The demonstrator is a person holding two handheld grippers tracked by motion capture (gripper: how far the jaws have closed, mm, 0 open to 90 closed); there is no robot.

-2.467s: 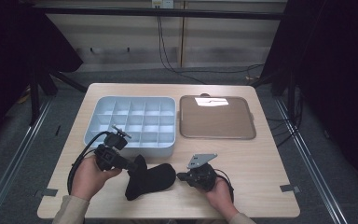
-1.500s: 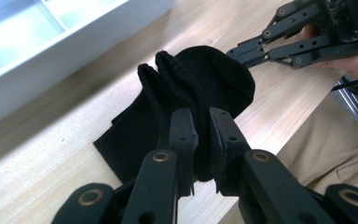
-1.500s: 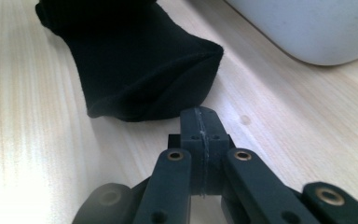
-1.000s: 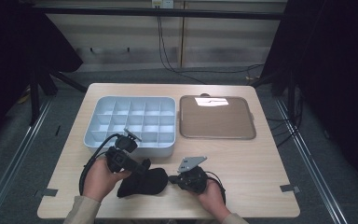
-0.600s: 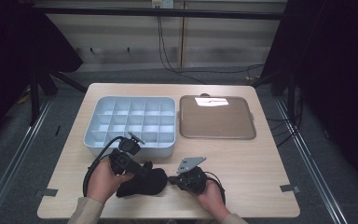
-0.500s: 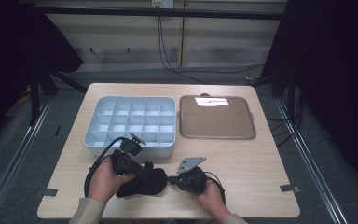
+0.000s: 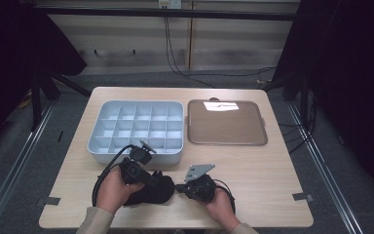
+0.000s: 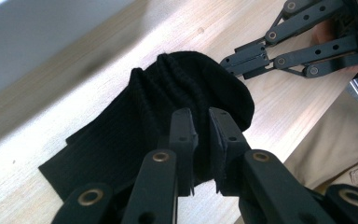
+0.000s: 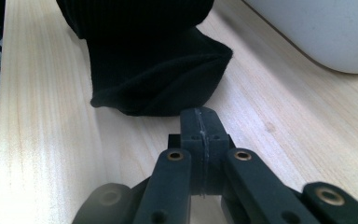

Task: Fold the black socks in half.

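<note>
Left gripper (image 8: 200, 135) pinching black sock (image 8: 168, 107); right gripper (image 9: 200, 122) closed, empty.

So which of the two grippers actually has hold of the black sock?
The left gripper: its jaws pinch a fold of the sock. The right gripper has its jaws pressed together on nothing, just short of the sock.

The sock (image 7: 148, 190) lies before the divided bin (image 7: 137, 127), the tray (image 7: 225, 122) to the bin's right.
</note>
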